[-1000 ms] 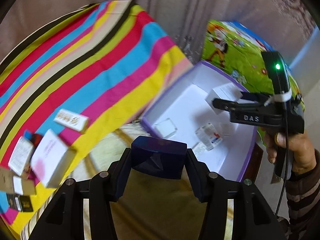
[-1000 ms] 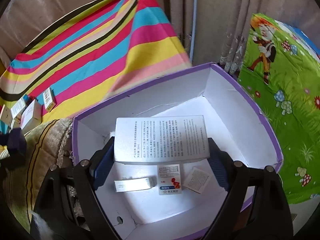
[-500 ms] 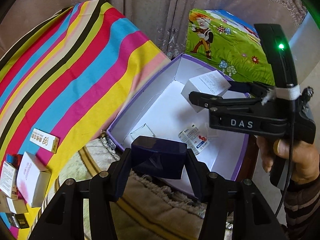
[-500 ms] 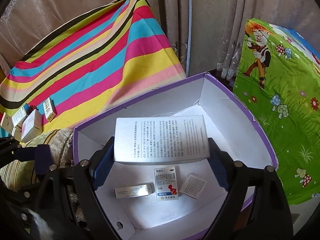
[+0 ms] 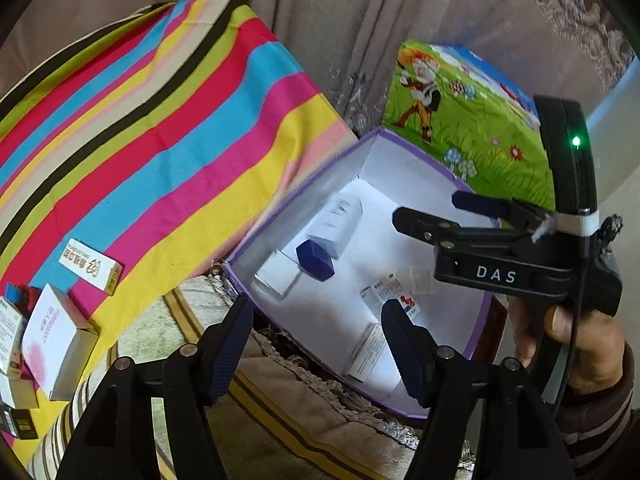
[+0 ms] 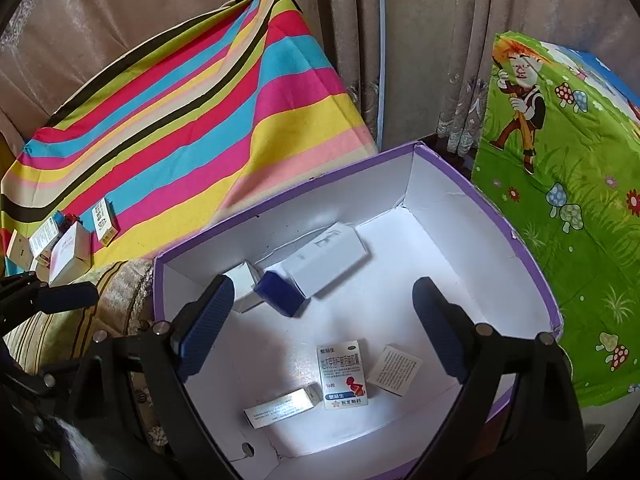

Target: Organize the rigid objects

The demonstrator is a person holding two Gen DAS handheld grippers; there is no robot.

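Hanging over the purple-rimmed box (image 6: 532, 276), both tongs, left (image 5: 316, 344) and right (image 6: 320, 320), have just been opening and stand released, nothing between them. 2 dropped boxes, navy (image 6: 280, 298) and white (image 6: 328, 258), lie inside. Remaining cartons (image 5: 56, 336) wait on the striped cloth (image 5: 168, 152), nearer the left.

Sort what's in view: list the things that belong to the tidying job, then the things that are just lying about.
Job:
- purple-rimmed white cardboard bin
- dark blue small box, large white carton, red-and-white printed carton inside it
- loose white cartons on the striped cloth

Lying about:
- rainbow-striped cloth
- green cartoon-print box
- beige curtain
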